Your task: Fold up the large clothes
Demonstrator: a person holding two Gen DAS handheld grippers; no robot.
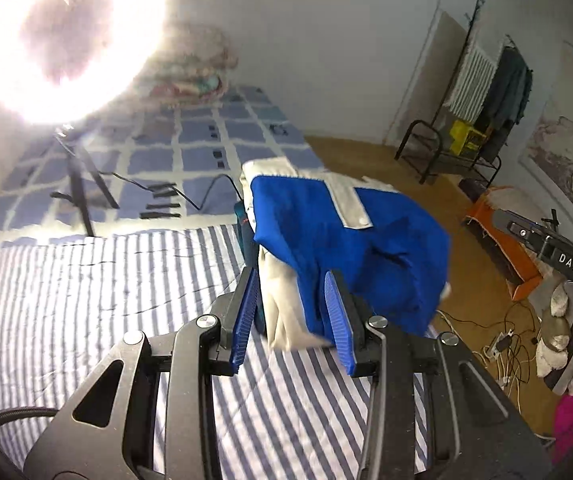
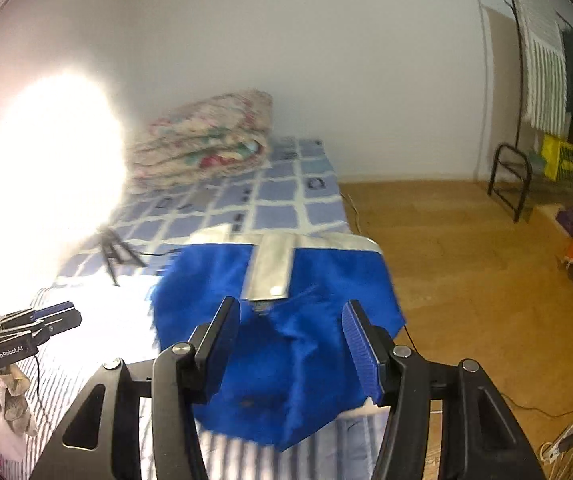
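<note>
The blue garment (image 1: 350,240) with pale grey-white trim sits in a loose bundle near the middle of both frames, on the striped bedsheet (image 1: 86,288) close to the bed's right edge, where the wooden floor (image 2: 466,248) begins. A grey placket with a snap runs down its upper face, and a pale lining shows at the lower left of the bundle in the left wrist view.

The left gripper (image 1: 294,316) has its jaws released. The cloth lies between and just past them, but the ribbed blue pads do not appear to pinch it. The right gripper (image 2: 292,348) is likewise parted, jaws either side of the blue fabric with clear gaps, holding nothing.

The garment looks soft, light and limp. It will likely sag and crumple when lifted and will not keep a crease unless pressed flat. The trimmed hem, the placket and the corners seem the firmest places to take hold, since doubled cloth gives the ribbed pads more to bite. A single layer of the blue body could slip or drag a stray fold along.

Readable writing: "DAS" on a dark bar (image 1: 566,262) at the right of the left wrist view, and "GenRobot.AI" on the other gripper's body at the lower left of the right wrist view. A bright ring light (image 1: 66,36) washes out the upper left.
</note>
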